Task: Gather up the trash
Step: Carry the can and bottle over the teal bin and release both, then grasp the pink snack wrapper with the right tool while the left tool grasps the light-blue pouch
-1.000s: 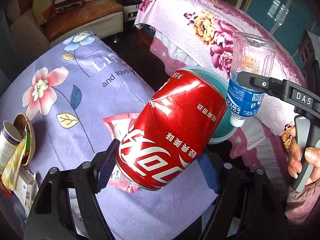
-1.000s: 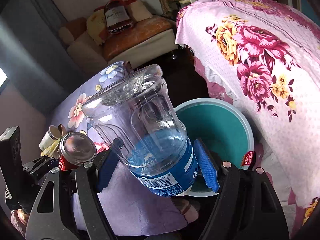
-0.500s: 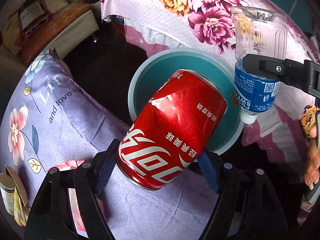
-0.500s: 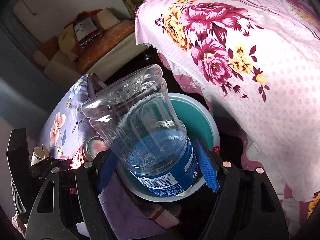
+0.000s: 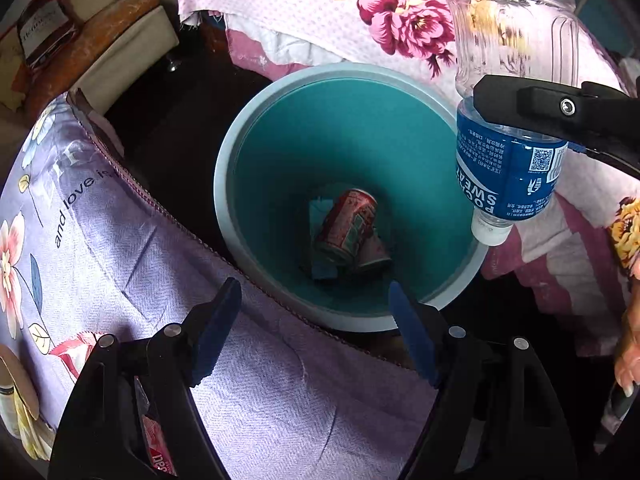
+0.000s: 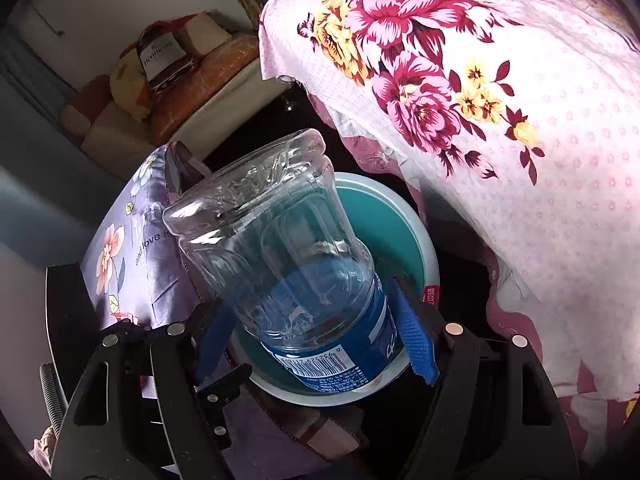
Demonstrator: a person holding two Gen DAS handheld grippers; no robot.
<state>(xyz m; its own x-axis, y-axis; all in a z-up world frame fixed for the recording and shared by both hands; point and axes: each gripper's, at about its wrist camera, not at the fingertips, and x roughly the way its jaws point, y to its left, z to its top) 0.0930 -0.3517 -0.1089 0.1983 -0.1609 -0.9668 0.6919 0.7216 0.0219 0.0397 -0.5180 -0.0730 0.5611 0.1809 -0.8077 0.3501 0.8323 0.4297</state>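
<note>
Daylight falls brightly on the pink floral cover (image 6: 540, 160), nearly washing out its right edge, while the floor between the furniture stays almost black. The clear bottle (image 6: 276, 248) carries sharp glints. Fisheye bending curves every edge; dark vignette fills the corners.

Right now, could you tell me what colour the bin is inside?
Teal inside the bin, with a pale grey-blue rim; clearest in the left wrist view.
</note>
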